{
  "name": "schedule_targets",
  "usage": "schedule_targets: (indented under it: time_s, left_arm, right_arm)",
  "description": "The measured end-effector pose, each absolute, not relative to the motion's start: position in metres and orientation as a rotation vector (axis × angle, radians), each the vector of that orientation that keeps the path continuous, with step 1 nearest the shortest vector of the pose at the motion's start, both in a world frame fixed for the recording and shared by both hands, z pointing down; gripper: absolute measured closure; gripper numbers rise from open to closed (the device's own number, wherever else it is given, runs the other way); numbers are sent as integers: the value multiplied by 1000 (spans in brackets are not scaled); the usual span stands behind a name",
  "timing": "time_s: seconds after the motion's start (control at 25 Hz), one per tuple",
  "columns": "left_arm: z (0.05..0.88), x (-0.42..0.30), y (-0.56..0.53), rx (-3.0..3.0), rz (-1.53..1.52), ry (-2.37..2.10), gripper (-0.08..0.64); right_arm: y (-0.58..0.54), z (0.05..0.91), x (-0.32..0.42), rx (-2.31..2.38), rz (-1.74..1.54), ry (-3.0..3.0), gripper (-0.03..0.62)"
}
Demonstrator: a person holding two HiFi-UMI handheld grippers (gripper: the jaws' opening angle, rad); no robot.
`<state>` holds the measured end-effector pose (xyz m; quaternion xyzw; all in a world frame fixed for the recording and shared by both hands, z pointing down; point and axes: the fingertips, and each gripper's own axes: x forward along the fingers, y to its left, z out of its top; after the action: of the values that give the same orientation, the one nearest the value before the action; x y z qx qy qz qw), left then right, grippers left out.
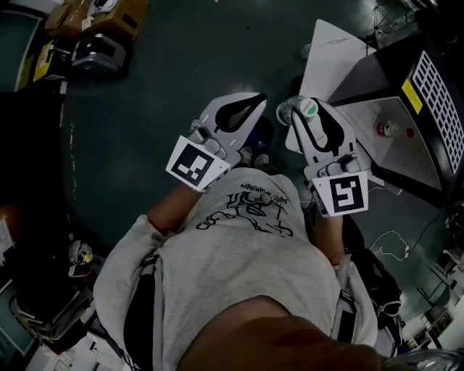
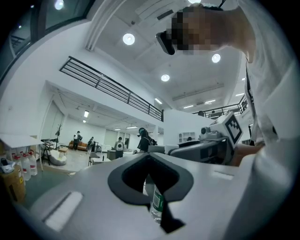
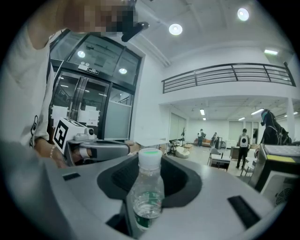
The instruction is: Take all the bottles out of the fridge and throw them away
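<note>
Where the person stands: dark teal floor (image 1: 145, 109); open hall w/ white walls, mezzanine railing (image 2: 112, 86), round ceiling lights (image 2: 129, 39), glass doors (image 3: 89, 108).
R gripper (image 1: 308, 116): clamped on water bottle (image 3: 146, 192). Bottle upright, white cap w/ green top, green label, a little water inside. Held out in front of the chest.
L gripper (image 1: 250, 105): jaws drawn close on 2nd bottle (image 2: 157, 201), clear w/ green label, sitting low in the slot. Covered by the gripper in head view.
Grippers: side by side, apart.
R side: dark cabinet (image 1: 435, 94) w/ white grille panel + yellow label, near R gripper; small red-capped container (image 1: 386, 129) on pale surface beside it.
L side: cardboard boxes (image 1: 94, 18) in far corner; white jugs (image 2: 26, 164) at far L edge of L gripper view.
Floor clutter: cable (image 1: 391, 243) at person's R.
Ahead: people (image 3: 243, 140) well off, w/ chairs + tables near them.
</note>
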<state>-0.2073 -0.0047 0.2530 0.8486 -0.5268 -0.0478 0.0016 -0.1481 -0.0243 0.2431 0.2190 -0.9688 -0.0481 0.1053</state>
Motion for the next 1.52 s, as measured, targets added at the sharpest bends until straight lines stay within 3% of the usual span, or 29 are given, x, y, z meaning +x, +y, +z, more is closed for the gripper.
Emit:
schedule_targets:
  time_s: [1.52]
  left_arm:
    - [294, -185, -15, 2589, -56, -1570, 552]
  right_arm:
    - [-32, 289, -140, 578, -92, -2804, 442]
